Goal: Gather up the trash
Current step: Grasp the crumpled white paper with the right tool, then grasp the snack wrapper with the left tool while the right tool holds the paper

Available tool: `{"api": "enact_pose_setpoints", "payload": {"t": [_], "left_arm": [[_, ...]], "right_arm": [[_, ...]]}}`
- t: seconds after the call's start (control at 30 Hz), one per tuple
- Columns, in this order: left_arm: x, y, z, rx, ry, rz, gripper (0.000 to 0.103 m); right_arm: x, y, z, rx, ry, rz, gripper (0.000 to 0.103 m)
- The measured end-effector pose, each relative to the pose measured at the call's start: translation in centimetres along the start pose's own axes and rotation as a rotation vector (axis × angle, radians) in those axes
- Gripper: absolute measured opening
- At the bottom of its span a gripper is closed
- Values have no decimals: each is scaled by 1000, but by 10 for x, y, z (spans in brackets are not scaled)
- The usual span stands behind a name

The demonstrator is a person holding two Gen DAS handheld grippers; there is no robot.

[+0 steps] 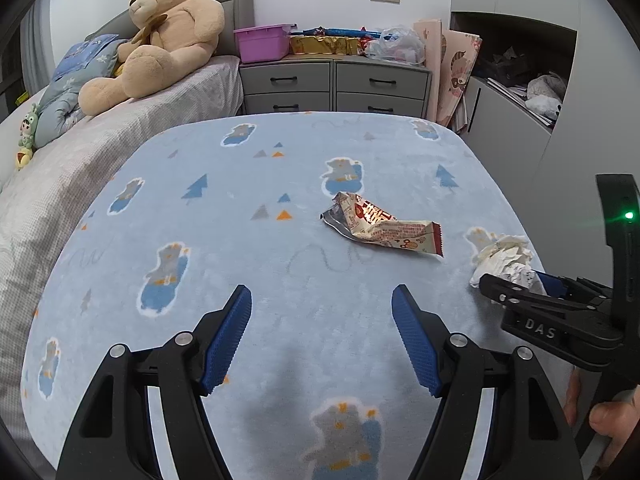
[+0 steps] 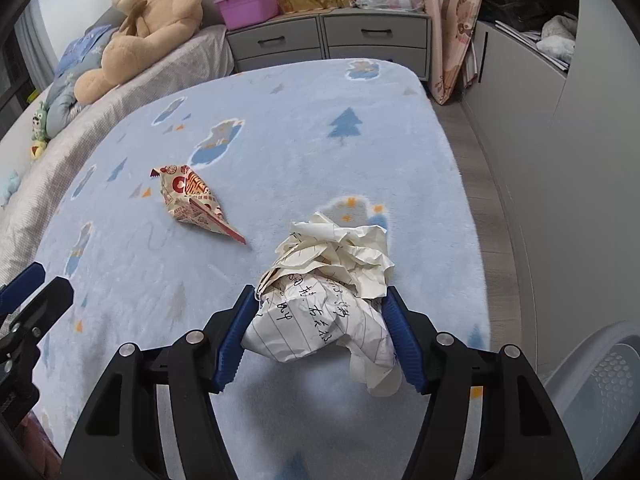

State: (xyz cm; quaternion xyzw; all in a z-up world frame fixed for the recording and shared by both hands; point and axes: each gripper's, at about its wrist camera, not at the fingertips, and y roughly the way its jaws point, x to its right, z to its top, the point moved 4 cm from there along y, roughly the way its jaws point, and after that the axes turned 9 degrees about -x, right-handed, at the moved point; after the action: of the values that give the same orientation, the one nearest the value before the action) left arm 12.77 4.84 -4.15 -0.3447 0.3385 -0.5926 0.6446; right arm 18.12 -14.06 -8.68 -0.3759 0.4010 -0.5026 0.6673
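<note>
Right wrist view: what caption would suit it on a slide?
Right gripper closed on crumpled paper atop a blue blanket.

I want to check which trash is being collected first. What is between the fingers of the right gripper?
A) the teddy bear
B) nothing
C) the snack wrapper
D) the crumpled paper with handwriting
D: in the right wrist view both blue pads of the right gripper press on the crumpled paper, while the snack wrapper lies apart on the blanket.
</note>
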Motion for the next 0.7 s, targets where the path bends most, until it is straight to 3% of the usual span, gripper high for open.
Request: {"api": "enact_pose_setpoints", "payload": {"t": [0.7], "left_arm": [[64, 12, 39, -19, -8, -25, 70]], "right_arm": [[65, -49, 0, 64, 117, 33, 62]]}}
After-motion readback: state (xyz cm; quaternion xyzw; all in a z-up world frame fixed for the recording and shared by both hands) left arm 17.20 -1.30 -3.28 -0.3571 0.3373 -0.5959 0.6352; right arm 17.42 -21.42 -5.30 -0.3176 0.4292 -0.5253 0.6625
